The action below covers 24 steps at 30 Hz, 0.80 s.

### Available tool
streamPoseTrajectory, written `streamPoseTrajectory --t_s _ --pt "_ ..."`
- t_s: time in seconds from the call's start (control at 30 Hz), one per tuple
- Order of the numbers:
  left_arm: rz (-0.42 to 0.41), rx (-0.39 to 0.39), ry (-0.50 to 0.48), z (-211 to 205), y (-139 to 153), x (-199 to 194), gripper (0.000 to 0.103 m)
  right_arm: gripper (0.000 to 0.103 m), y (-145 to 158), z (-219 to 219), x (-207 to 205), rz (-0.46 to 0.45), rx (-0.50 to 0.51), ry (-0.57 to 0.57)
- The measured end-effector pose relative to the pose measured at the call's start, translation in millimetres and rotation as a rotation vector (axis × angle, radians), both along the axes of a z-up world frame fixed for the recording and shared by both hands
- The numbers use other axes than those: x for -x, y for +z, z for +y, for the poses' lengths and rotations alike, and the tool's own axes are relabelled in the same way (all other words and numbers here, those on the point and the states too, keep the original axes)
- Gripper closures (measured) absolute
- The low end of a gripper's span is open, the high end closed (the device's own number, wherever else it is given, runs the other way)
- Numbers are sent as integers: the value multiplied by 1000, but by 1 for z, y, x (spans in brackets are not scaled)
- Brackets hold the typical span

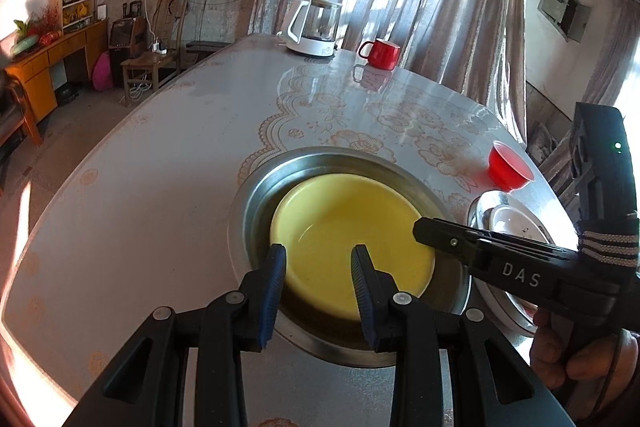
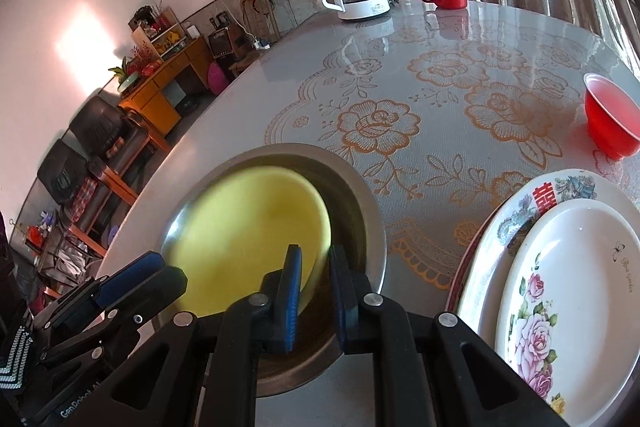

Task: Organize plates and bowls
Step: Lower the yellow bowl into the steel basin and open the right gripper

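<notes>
A yellow bowl [image 1: 340, 239] sits inside a larger steel basin [image 1: 256, 195] on the table. My left gripper [image 1: 319, 267] is open, fingers over the yellow bowl's near rim, holding nothing. My right gripper [image 2: 314, 267] hangs over the right rim of the yellow bowl [image 2: 248, 227] in the steel basin [image 2: 372, 227]. Its fingers stand slightly apart with nothing between them. In the left wrist view the right gripper [image 1: 424, 229] reaches in from the right. A stack of floral plates [image 2: 560, 267] lies to the right. A red bowl [image 2: 612, 119] stands behind the stack.
A glass kettle on a white base [image 1: 314, 27] and a red mug [image 1: 382, 53] stand at the table's far edge. Curtains hang behind. A chair, orange cabinet and TV are off to the left. The table [image 1: 160, 167] has a lace-patterned cover.
</notes>
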<state>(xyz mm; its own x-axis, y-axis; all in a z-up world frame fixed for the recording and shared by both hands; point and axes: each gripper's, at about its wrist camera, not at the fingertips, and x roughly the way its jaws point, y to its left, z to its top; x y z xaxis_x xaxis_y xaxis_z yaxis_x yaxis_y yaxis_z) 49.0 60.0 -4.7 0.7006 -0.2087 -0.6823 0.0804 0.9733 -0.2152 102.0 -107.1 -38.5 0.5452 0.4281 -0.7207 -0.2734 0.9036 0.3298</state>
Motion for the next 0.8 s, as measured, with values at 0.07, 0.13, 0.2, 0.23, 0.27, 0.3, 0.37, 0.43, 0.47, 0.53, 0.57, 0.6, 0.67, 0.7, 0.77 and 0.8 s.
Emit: streamPoseTrajectory --t_s 0.07,0.13,0.2,0.23,0.27,0.3,0.37,0.43,0.47,0.53,0.57,0.6,0.67,0.7,0.77,0.8 --pt "6 3 7 2 -3 0 70 91 -2 2 0 5 -1 6" --pt "3 10 6 5 -4 0 70 91 -3 5 -1 10 10 12" --pt "2 6 6 4 -5 1 70 91 -5 7 -1 11 17 17" --pt "3 3 4 3 -5 0 70 91 -5 7 -1 13 15 18" --pt "5 0 1 3 -6 -1 70 91 -6 8 -1 15 12 19" --pt "8 -1 -3 1 -6 -1 70 91 -6 8 -2 15 12 19" --pt "13 -1 -11 0 -8 -2 70 91 -6 8 -1 14 14 19" --pt "12 -2 -13 -2 -9 -2 70 91 -6 8 -1 15 11 19" --pt "10 -5 -16 -2 -9 -3 70 91 -6 8 -1 13 12 19" --pt "10 -6 -21 -4 -9 -4 70 91 -4 8 1 7 19 18" --pt "10 -2 -23 -4 -8 -5 69 91 -4 9 2 1 27 17" --pt "12 2 -27 -5 -8 -5 69 91 -3 10 3 -7 38 14" --pt "19 11 -37 -6 -9 -5 69 90 0 10 6 -24 47 16" --pt "22 6 -38 -8 -10 -6 69 90 0 10 7 -27 47 15" --pt "20 -3 -42 -9 -10 -4 68 90 1 7 8 -32 41 7" --pt "20 -5 -44 -10 -9 -4 68 88 2 6 8 -34 36 4"
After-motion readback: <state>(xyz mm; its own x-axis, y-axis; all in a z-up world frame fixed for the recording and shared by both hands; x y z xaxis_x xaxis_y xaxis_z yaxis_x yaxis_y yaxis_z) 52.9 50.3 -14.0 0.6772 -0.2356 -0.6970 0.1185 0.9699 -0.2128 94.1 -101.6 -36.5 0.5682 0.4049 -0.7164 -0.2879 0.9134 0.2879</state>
